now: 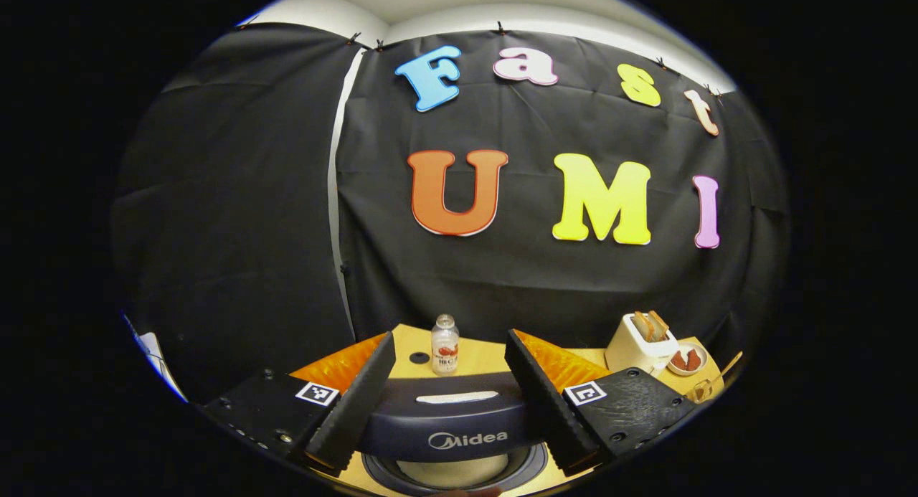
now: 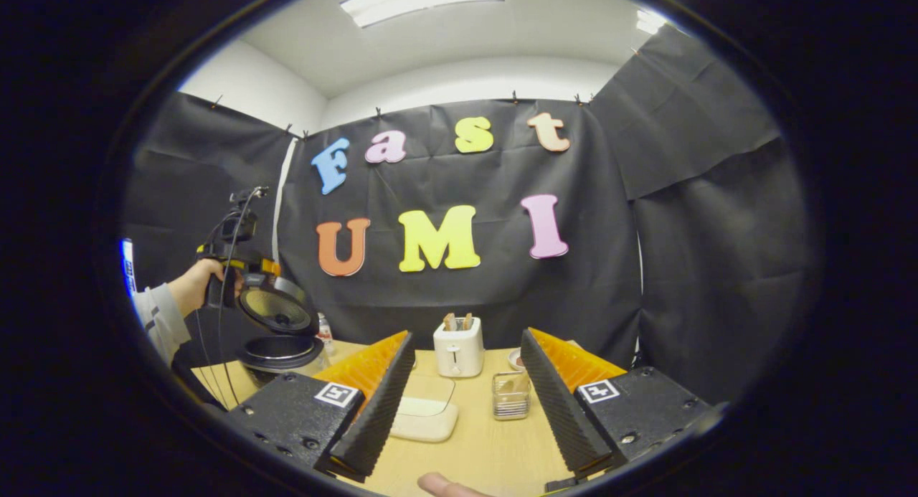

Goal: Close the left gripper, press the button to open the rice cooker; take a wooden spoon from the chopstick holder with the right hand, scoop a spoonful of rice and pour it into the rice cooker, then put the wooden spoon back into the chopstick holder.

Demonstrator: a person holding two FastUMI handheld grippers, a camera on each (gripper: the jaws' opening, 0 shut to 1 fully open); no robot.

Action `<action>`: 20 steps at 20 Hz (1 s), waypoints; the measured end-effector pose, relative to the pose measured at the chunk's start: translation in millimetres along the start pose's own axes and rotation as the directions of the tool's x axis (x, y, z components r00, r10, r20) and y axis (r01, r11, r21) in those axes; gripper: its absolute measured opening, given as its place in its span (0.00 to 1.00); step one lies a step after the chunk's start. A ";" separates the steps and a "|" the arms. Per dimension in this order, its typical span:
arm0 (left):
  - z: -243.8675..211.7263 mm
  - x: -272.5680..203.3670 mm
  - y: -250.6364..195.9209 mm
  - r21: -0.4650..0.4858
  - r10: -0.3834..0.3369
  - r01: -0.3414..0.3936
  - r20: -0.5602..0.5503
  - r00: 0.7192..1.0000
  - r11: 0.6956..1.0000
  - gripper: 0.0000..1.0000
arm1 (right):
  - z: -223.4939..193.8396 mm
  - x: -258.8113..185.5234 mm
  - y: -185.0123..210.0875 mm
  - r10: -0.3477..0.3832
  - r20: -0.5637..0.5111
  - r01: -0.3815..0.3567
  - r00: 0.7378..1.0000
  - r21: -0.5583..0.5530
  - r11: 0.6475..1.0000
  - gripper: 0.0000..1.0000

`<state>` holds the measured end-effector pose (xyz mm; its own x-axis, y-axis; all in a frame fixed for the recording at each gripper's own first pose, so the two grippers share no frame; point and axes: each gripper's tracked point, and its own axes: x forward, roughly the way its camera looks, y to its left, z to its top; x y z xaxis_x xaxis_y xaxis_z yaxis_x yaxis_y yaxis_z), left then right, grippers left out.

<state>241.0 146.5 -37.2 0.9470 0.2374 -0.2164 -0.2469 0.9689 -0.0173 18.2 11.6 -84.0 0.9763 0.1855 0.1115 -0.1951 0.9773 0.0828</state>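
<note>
On the wooden tabletop, before the black cloth wall, a white toaster stands at the back, with the wire chopstick holder just in front of it to the right and a pale rice container in front to the left. The right gripper hangs over these with its fingers spread and empty; far left of the toaster, the right gripper view shows a hand holding the other tool at the rice cooker's raised lid. In the left gripper view, the left gripper has its fingers spread either side of the cooker's dark lid edge, with a small bottle beyond.

My right claw has open tabletop running ahead to 12 o'clock. The white rice container lies at 11, the chopstick holder at 1, the toaster behind both. At 9, the rice cooker with raised lid and my left claw block that side.
</note>
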 end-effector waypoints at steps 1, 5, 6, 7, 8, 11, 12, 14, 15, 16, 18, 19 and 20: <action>-12.6 -6.5 -2.5 0.001 -0.004 0.004 -0.014 1.000 1.000 0.99 | -0.7 -4.7 2.7 0.008 -0.005 -0.008 1.000 0.007 1.000 0.96; -60.0 -26.5 -11.0 -0.018 -0.032 0.030 -0.093 0.995 0.999 0.97 | 0.2 -20.8 5.3 0.016 -0.007 -0.016 1.000 0.026 1.000 0.96; -74.4 -30.9 -9.3 -0.013 -0.028 0.026 -0.119 0.992 1.000 0.97 | 0.1 -24.2 7.4 0.019 -0.005 -0.019 1.000 0.027 0.999 1.00; -87.1 -34.5 -10.2 -0.011 -0.029 0.028 -0.138 0.990 1.000 0.97 | 0.7 -27.5 9.0 0.024 -0.004 -0.024 1.000 0.027 0.999 1.00; -92.0 -37.1 -11.6 0.002 -0.027 0.027 -0.141 0.990 1.000 0.96 | 1.5 -32.2 11.0 0.027 -0.003 -0.027 1.000 0.024 0.999 0.96; -109.3 -44.1 -10.9 -0.003 -0.003 0.003 -0.183 0.983 1.000 0.96 | 2.0 -43.0 13.0 0.042 -0.007 -0.041 0.999 0.035 0.999 0.96; -114.8 -45.5 -12.1 -0.010 0.003 -0.005 -0.198 0.980 1.000 0.96 | 2.6 -47.1 15.1 0.053 -0.008 -0.052 0.999 0.044 0.998 0.96; -125.4 -49.3 -13.7 -0.013 0.013 -0.016 -0.224 0.975 1.000 0.96 | 8.5 -53.5 20.4 0.082 0.007 -0.083 0.997 0.049 0.995 0.96; -131.8 -52.7 -15.0 -0.004 0.015 -0.017 -0.240 0.971 1.000 0.97 | 10.5 -55.0 21.3 0.088 0.010 -0.088 0.996 0.043 0.995 0.96; -136.6 -54.2 -15.7 0.005 0.017 -0.016 -0.251 0.968 1.000 0.96 | 12.4 -56.3 21.6 0.090 0.017 -0.091 0.996 0.039 0.995 0.96; -143.1 -61.0 -18.2 0.013 0.020 -0.017 -0.273 0.962 1.000 0.96 | 14.6 -55.5 26.5 0.099 0.025 -0.100 0.995 0.033 0.994 0.96; -141.8 -62.2 -19.1 0.017 0.015 -0.010 -0.259 0.966 1.000 0.97 | 13.7 -54.9 30.0 0.106 0.024 -0.107 0.994 0.029 0.994 0.96; -144.1 -64.5 -19.1 0.013 0.013 -0.010 -0.264 0.964 1.000 0.97 | 12.3 -54.5 32.7 0.112 0.020 -0.112 0.994 0.027 0.993 0.96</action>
<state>155.0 102.6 -163.6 0.8560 0.2227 -0.4665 -0.2533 0.9674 -0.0030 -42.5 32.2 -75.2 0.9463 0.2915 0.1396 -0.3060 0.9472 0.0963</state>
